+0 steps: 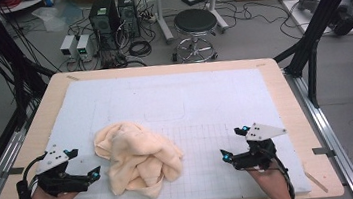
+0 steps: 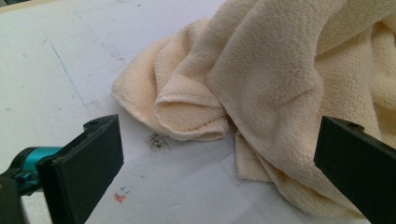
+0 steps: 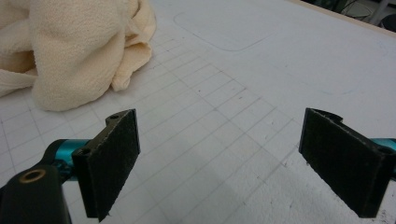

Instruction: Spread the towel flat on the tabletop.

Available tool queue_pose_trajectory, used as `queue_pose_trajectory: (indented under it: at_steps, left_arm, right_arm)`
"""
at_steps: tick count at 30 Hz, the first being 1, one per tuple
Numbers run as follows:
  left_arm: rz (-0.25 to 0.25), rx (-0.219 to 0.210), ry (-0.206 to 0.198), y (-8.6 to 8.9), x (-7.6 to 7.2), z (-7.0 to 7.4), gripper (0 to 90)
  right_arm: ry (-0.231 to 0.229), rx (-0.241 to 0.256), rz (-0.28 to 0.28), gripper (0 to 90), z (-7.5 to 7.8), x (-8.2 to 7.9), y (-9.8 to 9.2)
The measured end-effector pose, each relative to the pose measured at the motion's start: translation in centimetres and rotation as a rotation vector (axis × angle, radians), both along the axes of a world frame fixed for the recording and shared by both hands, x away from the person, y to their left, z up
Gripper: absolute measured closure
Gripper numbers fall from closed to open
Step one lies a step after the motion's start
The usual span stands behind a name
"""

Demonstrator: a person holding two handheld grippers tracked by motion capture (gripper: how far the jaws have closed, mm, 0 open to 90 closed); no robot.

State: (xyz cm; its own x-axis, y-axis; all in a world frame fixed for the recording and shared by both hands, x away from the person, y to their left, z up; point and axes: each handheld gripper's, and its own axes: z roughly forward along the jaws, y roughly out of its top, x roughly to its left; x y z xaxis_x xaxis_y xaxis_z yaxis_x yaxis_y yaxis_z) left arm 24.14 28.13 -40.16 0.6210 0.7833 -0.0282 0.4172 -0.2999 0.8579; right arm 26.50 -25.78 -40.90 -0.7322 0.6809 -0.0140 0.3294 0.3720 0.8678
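A crumpled cream towel point(image 1: 138, 159) lies in a heap on the white gridded mat point(image 1: 189, 98), left of centre near the front edge. My left gripper point(image 1: 84, 163) sits just left of the heap, open, nothing between its jaws. In the left gripper view the towel point(image 2: 280, 79) bulks close ahead, its folded edge between the spread jaws of the left gripper point(image 2: 219, 144). My right gripper point(image 1: 231, 143) rests open on the mat, well right of the towel. In the right gripper view the right gripper point(image 3: 222, 135) spans bare grid, with the towel point(image 3: 70, 46) at the upper left.
The mat covers a wooden table point(image 1: 285, 97). Beyond its far edge stand a round stool point(image 1: 195, 24), computer towers point(image 1: 104, 17) and loose cables on the floor. Black frame posts point(image 1: 317, 28) rise at both sides. A small dark smudge point(image 2: 158, 140) marks the mat.
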Motion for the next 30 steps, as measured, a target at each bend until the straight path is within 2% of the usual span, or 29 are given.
queue_pose_trajectory:
  at_steps: [13,21,26,30]
  left_arm:
    - [-0.011,-0.001,0.003,-0.4,0.3,0.0,1.9]
    - [-0.035,0.003,-0.005,-0.7,0.2,0.1,1.9]
    - [-0.056,0.004,-0.014,-1.3,0.6,0.3,2.0]
    - [-0.081,0.001,-0.015,-1.6,1.0,0.4,7.1]
  right_arm:
    - [0.014,-0.003,0.006,11.6,-0.4,0.5,-0.3]
    - [0.013,0.004,0.022,11.6,-0.1,0.5,0.6]
    - [0.009,-0.01,0.058,11.6,0.6,0.7,1.9]
    - [0.01,0.009,0.083,11.6,1.1,1.2,2.8]
